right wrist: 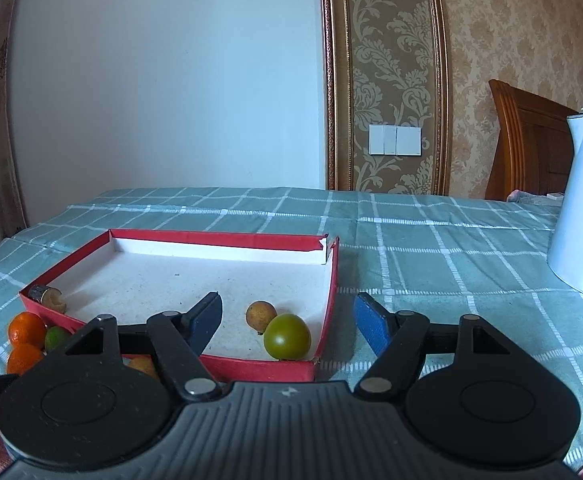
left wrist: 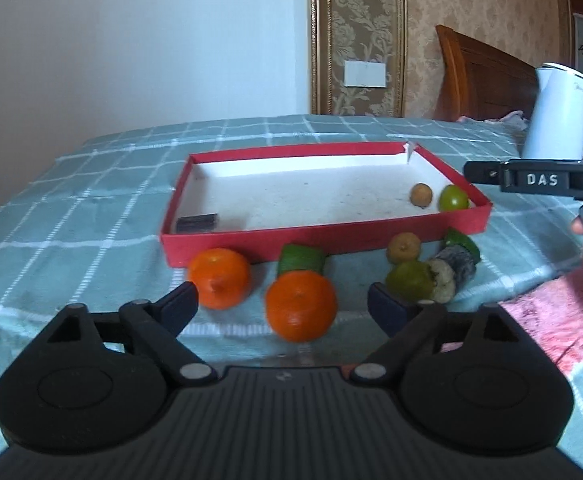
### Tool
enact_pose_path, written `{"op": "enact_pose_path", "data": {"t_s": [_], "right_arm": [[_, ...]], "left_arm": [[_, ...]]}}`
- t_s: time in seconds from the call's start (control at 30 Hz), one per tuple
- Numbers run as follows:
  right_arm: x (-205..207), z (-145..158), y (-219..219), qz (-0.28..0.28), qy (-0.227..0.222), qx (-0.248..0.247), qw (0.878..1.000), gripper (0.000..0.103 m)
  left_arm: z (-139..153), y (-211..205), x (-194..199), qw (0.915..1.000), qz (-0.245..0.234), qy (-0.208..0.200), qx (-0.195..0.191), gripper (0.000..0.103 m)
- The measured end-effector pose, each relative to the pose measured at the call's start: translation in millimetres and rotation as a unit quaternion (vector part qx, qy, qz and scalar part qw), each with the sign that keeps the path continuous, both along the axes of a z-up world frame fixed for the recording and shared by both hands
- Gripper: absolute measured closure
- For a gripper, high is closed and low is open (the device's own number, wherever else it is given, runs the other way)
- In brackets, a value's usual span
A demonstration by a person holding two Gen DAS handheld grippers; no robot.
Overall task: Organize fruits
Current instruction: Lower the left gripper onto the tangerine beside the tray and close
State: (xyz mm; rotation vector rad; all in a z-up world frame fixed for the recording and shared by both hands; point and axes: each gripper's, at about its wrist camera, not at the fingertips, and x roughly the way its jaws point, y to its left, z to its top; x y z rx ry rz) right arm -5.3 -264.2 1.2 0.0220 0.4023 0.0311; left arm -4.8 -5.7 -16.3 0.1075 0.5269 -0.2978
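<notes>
My left gripper [left wrist: 281, 300]: jaws wide apart, nothing pinched. Black ribbed body, dark pads. Between and just beyond the pads sits an orange [left wrist: 300, 306], round, glossy, dimpled skin, blurred. A 2nd orange [left wrist: 220, 278] lies just beside the left pad, same look, stem dimple facing me. Whether the pad touches it, can't tell.

My right gripper [right wrist: 287, 320]: jaws also apart, empty, hovering over the near right corner of the box [right wrist: 333, 280]. One pad blue, rough-textured.

Box: shallow rectangular cardboard tray, red outside, white speckled floor, far right corner torn. Inside, near right corner: a green tomato-like fruit [right wrist: 286, 337], smooth, shiny, touching or just beside a small brown round fruit [right wrist: 260, 314], matte skin. A small dark flat item [left wrist: 197, 222] at near left corner inside.

Outside the box, along its front wall: green cut piece [left wrist: 301, 258], a yellowish-brown small fruit [left wrist: 403, 248], a green round fruit [left wrist: 409, 280], and a corn-like cylinder [left wrist: 449, 274] w/ dark wrap.

All on a teal checked cloth [left wrist: 91, 200], soft weave. White plastic kettle [left wrist: 561, 114] stands at right, well apart from the box. Pink towel [left wrist: 551, 328] at near right.
</notes>
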Motion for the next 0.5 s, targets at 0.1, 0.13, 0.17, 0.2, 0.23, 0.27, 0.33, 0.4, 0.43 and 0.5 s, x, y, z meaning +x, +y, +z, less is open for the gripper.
{"op": "enact_pose_path", "data": {"t_s": [0.1, 0.13, 0.17, 0.2, 0.23, 0.27, 0.33, 0.4, 0.43, 0.5], "right_arm": [[1, 0, 1, 0.001, 0.003, 0.0, 1.0, 0.03], [0, 0, 1, 0.002, 0.002, -0.001, 1.0, 0.03], [0, -1, 1, 0.002, 0.002, -0.002, 1.0, 0.03], [0, -1, 2, 0.002, 0.002, -0.002, 1.0, 0.03], [0, -1, 2, 0.002, 0.003, -0.003, 1.0, 0.028], [1, -2, 2, 0.002, 0.005, -0.004, 1.0, 0.027], [1, -2, 3, 0.002, 0.007, -0.007, 1.0, 0.027], [1, -3, 4, 0.002, 0.007, -0.009, 1.0, 0.027], [1, -3, 4, 0.002, 0.007, -0.01, 1.0, 0.027], [1, -3, 4, 0.003, 0.008, -0.009, 1.0, 0.027]], "left_arm": [[-1, -4, 0, 1.0, -0.005, -0.002, 0.003, 0.017], [-1, -5, 0, 1.0, -0.008, -0.004, 0.003, 0.018], [-2, -6, 0, 0.9999, -0.01, -0.004, 0.004, 0.018], [-2, -8, 0, 0.9999, -0.014, -0.001, 0.006, 0.018], [-3, -9, 1, 0.9998, -0.017, 0.002, 0.006, 0.019], [-5, -12, 2, 0.9998, -0.02, 0.004, 0.007, 0.021], [-7, -16, 3, 0.9996, -0.024, 0.006, 0.014, 0.027], [-11, -20, 6, 0.9992, -0.029, 0.014, 0.023, 0.044], [-13, -21, 8, 0.9991, -0.026, 0.018, 0.028, 0.053], [-16, -19, 9, 0.9991, -0.015, 0.015, 0.037, 0.064]]}}
